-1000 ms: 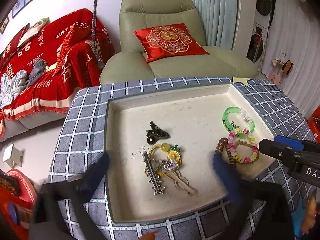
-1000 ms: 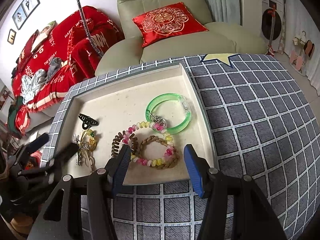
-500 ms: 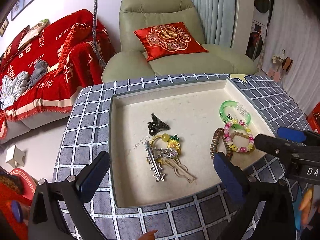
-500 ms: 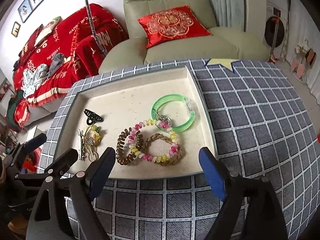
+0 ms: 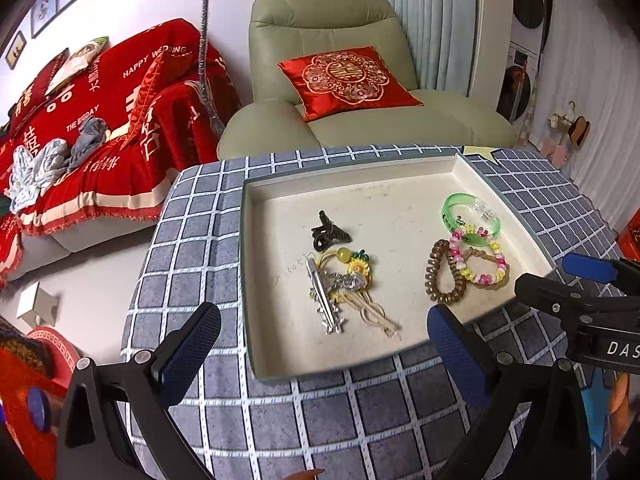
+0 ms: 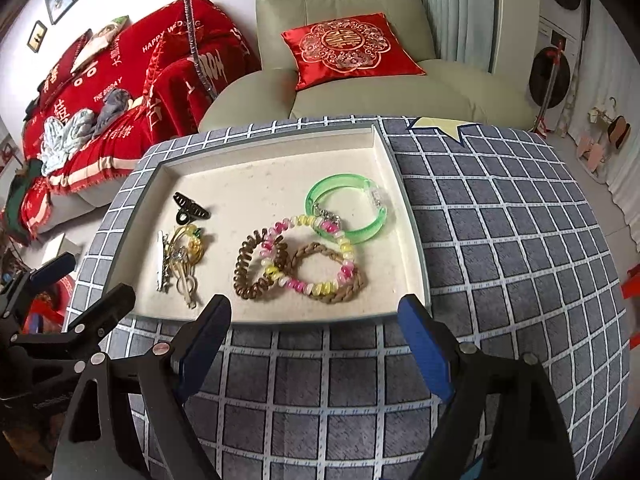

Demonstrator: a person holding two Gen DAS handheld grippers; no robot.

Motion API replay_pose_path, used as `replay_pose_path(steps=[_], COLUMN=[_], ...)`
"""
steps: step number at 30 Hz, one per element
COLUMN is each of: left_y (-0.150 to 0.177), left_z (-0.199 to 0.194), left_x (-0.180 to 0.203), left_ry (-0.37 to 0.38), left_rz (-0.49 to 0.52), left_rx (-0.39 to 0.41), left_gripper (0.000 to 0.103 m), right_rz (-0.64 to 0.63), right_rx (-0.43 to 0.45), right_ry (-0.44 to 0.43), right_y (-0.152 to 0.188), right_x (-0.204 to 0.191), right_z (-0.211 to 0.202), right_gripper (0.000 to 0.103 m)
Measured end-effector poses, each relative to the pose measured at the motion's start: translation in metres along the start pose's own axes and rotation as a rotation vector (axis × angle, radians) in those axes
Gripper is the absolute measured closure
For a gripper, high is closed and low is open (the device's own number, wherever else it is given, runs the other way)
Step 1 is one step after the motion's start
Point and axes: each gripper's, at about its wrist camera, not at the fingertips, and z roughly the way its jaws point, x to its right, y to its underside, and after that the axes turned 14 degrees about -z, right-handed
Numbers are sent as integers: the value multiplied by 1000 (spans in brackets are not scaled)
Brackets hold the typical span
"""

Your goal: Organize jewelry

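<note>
The left gripper (image 5: 324, 344) is hovering over the near edge of the tray (image 5: 400, 164), angled down toward it, its fingers standing wide apart with nothing between them. The right gripper (image 6: 316, 332) is hanging over the checked cloth (image 6: 500, 240) just in front of the tray, also angled down; its jaws have just been opening and are now spread wide, gripping nothing.

All the jewelry is lying inside the tray. On its left side a black hair claw (image 5: 329, 233) is sitting just behind a tangle of yellow cord and charms (image 5: 352, 276), and a silver hair clip (image 5: 323, 297) is lying with its long axis running from the far side toward the near edge. On the right, a green bangle (image 6: 347, 209) is lying flat, and overlapping just in front of it are a pink and yellow bead bracelet (image 6: 308, 256), a brown coil hair tie (image 6: 250, 268) and a braided brown bracelet (image 6: 340, 290).
</note>
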Motion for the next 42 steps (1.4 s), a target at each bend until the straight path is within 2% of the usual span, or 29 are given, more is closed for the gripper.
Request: replay_pose_path(steps=[12,26,42], left_y=[39,74,89], left_z=[-27,-61,-80], left_x=[-14,-22,-22], left_ry=[-22,-45,-77], left_rz=[-30,-128,-131], left_rx=[14,95,143], left_gripper=[0,0,0], right_rz=[7,-9,-45], right_rx=[35,188,239], right_ry=[20,124,172], right_y=[33,69,83], right_x=[-12,-27,-38], right_z=[-20,-64,-82], right_gripper=[15,15,15])
